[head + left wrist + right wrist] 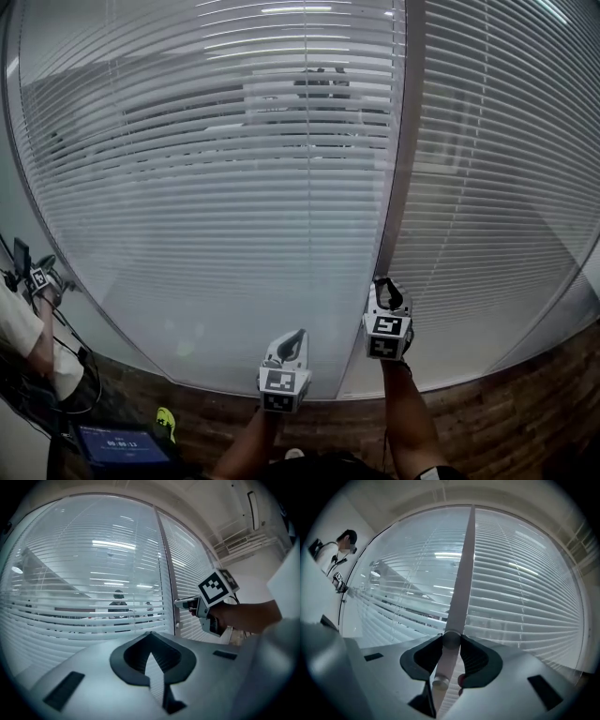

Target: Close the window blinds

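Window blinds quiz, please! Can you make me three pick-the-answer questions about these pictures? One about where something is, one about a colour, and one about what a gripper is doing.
1. Where is the right gripper?
A) on the floor
B) at the grey upright frame bar between two panes
C) up at the ceiling

2. What colour are the slatted window blinds?
A) white
B) red
C) green

3. What is the right gripper doing?
A) hanging open and empty
B) holding a cup
C) shut on a small grey round knob

Answers:
1 B: the head view shows it right up against that bar.
2 A: every slat looks white.
3 C: the right gripper view shows the knob pinched between its jaws.
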`<control>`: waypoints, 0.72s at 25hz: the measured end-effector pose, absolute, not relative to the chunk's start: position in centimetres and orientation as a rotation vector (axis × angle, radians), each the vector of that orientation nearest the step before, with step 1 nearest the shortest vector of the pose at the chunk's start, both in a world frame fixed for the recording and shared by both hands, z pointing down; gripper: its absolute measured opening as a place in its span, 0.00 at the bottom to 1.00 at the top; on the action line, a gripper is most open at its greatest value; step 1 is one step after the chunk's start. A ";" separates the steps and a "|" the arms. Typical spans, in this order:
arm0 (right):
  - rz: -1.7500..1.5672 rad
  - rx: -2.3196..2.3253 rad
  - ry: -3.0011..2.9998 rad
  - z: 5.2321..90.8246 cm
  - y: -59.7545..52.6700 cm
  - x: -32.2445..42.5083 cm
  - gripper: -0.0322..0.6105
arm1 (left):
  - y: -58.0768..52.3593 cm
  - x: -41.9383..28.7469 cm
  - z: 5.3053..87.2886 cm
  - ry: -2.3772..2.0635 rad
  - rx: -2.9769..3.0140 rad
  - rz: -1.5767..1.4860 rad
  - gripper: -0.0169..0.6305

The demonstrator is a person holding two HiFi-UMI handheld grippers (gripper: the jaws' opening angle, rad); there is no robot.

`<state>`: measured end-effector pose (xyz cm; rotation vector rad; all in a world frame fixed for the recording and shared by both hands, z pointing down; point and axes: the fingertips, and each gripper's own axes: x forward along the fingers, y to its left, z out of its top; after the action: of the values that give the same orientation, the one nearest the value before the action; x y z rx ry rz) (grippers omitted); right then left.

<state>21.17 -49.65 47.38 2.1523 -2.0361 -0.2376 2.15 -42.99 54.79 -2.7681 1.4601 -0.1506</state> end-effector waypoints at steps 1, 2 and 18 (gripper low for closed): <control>-0.285 2.119 -2.008 47.5 -49.6 21.0 0.25 | -42.9 2.4 54.8 1.448 -2.763 -0.157 0.01; -0.357 2.073 -1.962 47.5 -49.6 20.9 0.25 | -42.8 2.6 54.4 1.439 -2.753 -0.158 0.01; -1.167 1.277 -1.240 48.6 -49.8 20.0 0.25 | -43.6 1.3 52.0 1.459 -2.702 -0.106 0.01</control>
<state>20.01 -49.78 48.61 1.2775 -1.2400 -1.1672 1.32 -43.59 51.95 -2.7015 1.4594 -0.1063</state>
